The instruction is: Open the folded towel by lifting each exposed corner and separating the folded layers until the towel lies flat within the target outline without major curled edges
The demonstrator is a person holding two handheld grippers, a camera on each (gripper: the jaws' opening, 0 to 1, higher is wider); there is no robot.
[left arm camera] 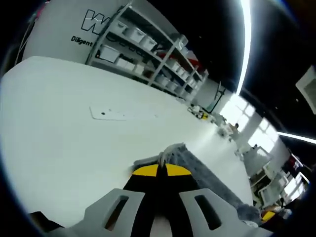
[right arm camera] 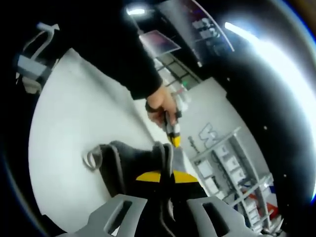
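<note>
We start with the grey towel [left arm camera: 197,168]. In the left gripper view it lies on the white table [left arm camera: 59,128], and its near corner is bunched up and pinched between the yellow-tipped jaws of the left tool [left arm camera: 162,169], which are closed on the cloth. From that pinch the towel runs away to the right along the table as a long dark strip.

In the right gripper view the towel [right arm camera: 133,158] shows as thick folded layers with a hanging loop at its left edge, resting on the table [right arm camera: 69,123]. The right tool [right arm camera: 165,175] has its yellow jaw tips pressed together over an edge of the cloth — it is gripping the towel. Just beyond the towel we see the other tool [right arm camera: 173,134], yellow-tipped and held in a person's hand [right arm camera: 159,106] with a dark sleeve [right arm camera: 123,54] above it; it reaches down to the towel's far edge.

Past the towel in the left gripper view, a faint outline [left arm camera: 113,113] with a dark dot is marked on the table, well apart from the cloth. Farther back stand metal shelves [left arm camera: 148,49] holding white bins, against a wall with dark lettering [left arm camera: 94,24]. Right of the towel, at the table's far end, bright windows [left arm camera: 247,118] glow — small objects near them are too small to tell.
</note>
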